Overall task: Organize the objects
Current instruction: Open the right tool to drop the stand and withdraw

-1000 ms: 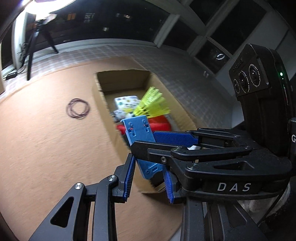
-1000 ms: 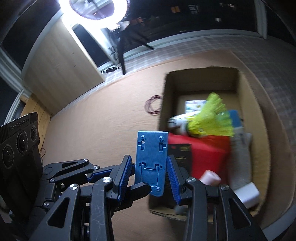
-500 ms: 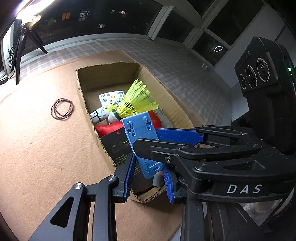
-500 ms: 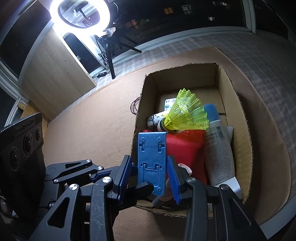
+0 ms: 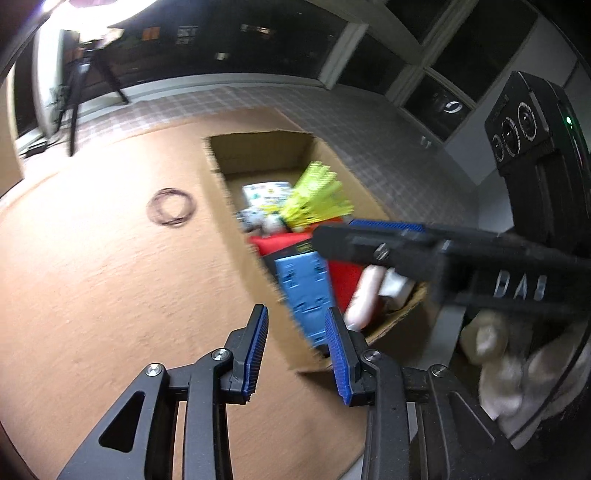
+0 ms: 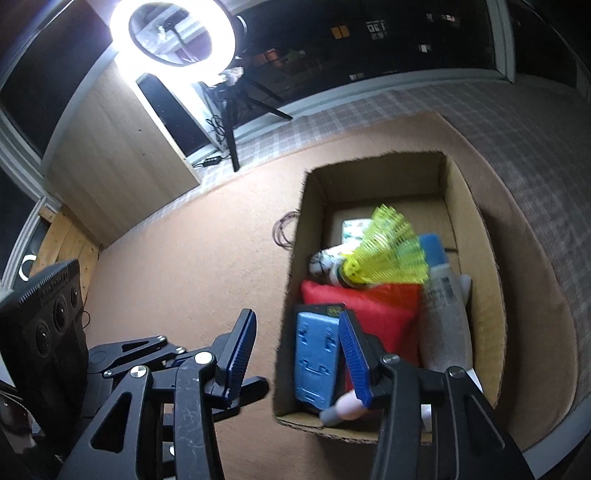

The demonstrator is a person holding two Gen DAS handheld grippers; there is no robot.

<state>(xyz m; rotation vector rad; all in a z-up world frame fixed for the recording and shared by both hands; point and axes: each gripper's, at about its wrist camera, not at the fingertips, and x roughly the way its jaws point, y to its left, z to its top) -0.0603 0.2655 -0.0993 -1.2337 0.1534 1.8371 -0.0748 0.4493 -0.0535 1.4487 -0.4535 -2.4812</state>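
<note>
Lying in the open brown cardboard box (image 6: 476,236) at its near-left corner, the blue plastic slotted plate (image 6: 316,362) sits w/ nothing gripping it. Right gripper (image 6: 297,354) & left gripper (image 5: 295,350): jaws opening, released, empty. Box rests on the tan carpet (image 5: 92,266) near its right edge.

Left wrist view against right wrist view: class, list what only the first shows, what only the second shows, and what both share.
Only the left wrist view: a gloved hand and the whole wire loop on the mat.

Only the right wrist view: the ring light, a wooden cabinet and a grey bottle in the box.

Both: the box, yellow shuttlecock, red pouch, and blue plate lying in the box, free of both opening grippers.
</note>
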